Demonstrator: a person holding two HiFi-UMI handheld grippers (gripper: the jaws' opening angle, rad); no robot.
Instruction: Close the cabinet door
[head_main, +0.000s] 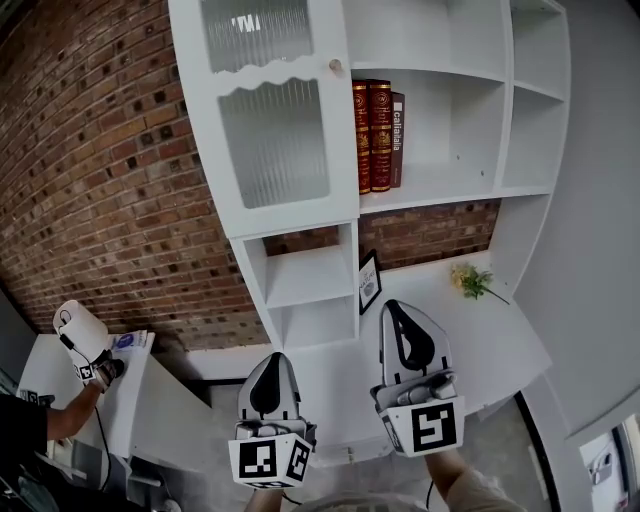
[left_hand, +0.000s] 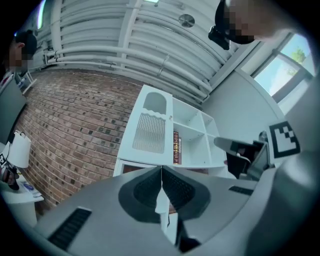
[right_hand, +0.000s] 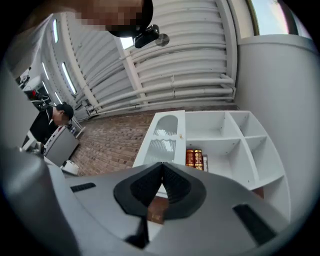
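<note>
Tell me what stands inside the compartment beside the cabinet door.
Three upright books: two red, one darker, next to the door. The rest of it looks bare. Anything further left is covered by the door.

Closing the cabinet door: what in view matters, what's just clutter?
Job:
cabinet door
its knob
left tool, shut
right tool, shut

Lying about:
books
framed picture
yellow flowers
</note>
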